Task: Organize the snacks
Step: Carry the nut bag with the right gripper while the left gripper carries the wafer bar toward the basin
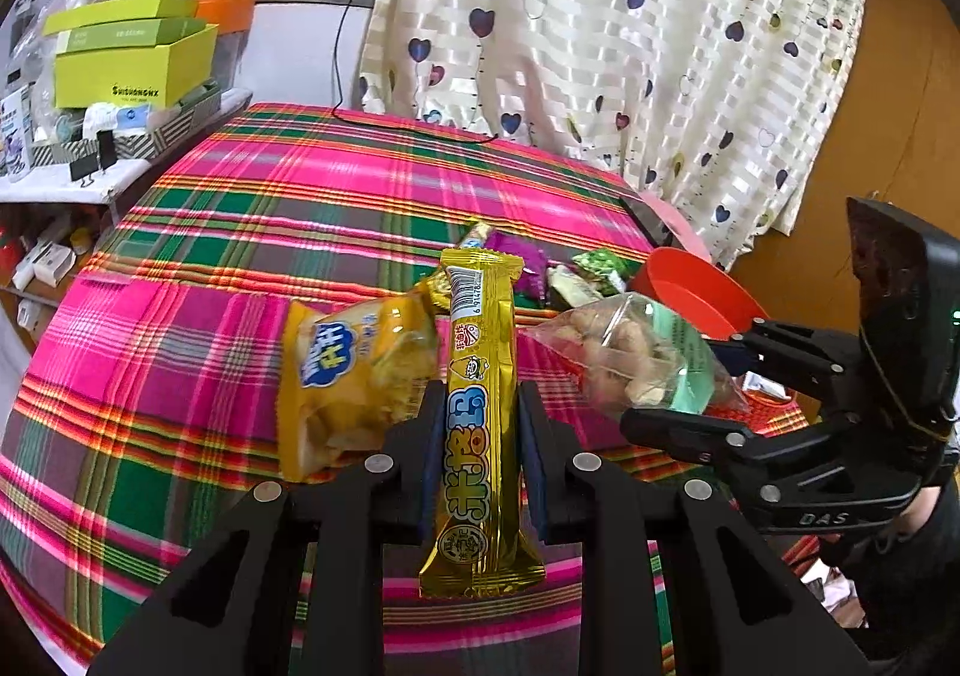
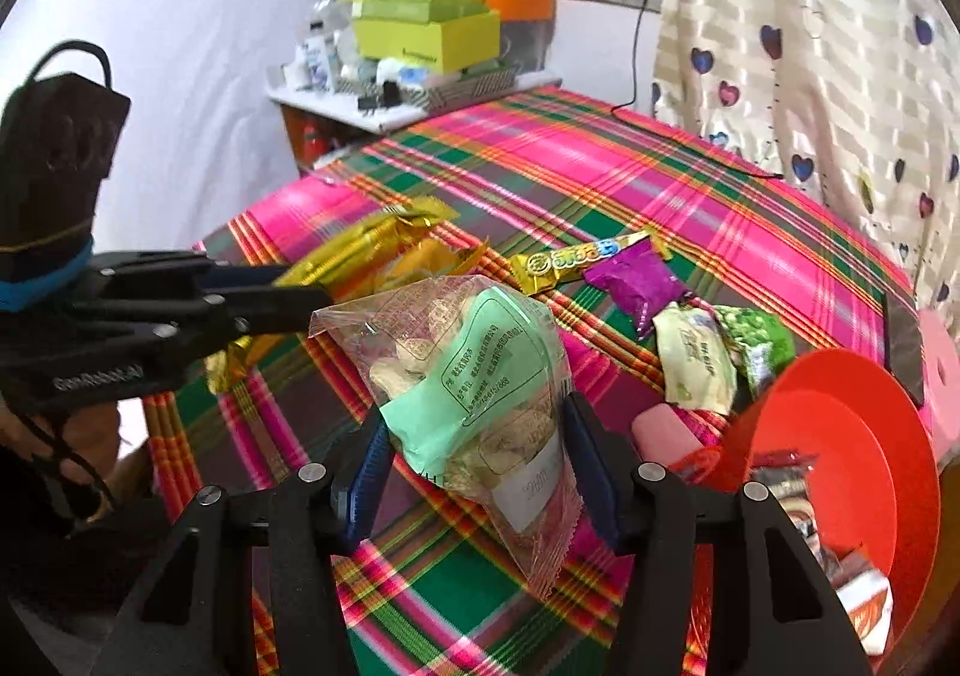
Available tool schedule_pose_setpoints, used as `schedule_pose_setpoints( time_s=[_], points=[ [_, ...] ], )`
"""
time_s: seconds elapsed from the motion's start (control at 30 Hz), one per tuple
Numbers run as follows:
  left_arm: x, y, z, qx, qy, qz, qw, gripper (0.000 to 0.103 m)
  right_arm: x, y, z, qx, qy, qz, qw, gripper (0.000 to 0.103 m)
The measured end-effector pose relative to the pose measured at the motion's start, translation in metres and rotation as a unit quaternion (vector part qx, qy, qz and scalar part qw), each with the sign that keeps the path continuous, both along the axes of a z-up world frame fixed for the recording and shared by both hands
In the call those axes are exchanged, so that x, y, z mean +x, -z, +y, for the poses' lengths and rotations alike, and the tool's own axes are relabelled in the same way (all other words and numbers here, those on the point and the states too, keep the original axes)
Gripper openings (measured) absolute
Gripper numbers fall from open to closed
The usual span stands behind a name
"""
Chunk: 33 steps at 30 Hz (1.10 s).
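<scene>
Red bowl (image 2: 852,436) holds wrapped snacks (image 2: 798,502); left claw (image 1: 480,436) pinches gold bar (image 1: 480,406), right claw (image 2: 474,472) pinches clear bag (image 2: 474,394).

"DAS" on right hand-held gripper (image 1: 690,382) body. "GenRobot.AI" on left hand-held gripper (image 2: 288,298) body. "SHISHANGNX" on yellow-green box (image 1: 135,69).

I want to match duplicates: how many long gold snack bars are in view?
2. One gold bar is clamped in the left gripper; another gold bar lies on the plaid cloth beside a purple packet. More may hide in the red bowl.
</scene>
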<state>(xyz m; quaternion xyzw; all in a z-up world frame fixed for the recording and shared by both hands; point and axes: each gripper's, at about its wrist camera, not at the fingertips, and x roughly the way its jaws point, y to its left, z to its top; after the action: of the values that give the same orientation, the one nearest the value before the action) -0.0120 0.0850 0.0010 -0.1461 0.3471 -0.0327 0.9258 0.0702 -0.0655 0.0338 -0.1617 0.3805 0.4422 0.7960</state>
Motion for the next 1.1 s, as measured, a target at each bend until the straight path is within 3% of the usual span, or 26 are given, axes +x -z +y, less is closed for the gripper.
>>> schedule_pose_setpoints(
  time_s=[0.47, 1.1],
  points=[
    [0.011, -0.019, -0.045, 0.02, 0.026, -0.005, 0.9994, 0.024, -0.012, -0.034, -0.063, 0.06, 0.067, -0.019, 0.996, 0.054],
    [0.032, -0.03, -0.095, 0.039, 0.074, -0.005, 0.9965, 0.024, -0.007, -0.045, -0.123, 0.081, 0.128, -0.028, 0.988, 0.054]
  ],
)
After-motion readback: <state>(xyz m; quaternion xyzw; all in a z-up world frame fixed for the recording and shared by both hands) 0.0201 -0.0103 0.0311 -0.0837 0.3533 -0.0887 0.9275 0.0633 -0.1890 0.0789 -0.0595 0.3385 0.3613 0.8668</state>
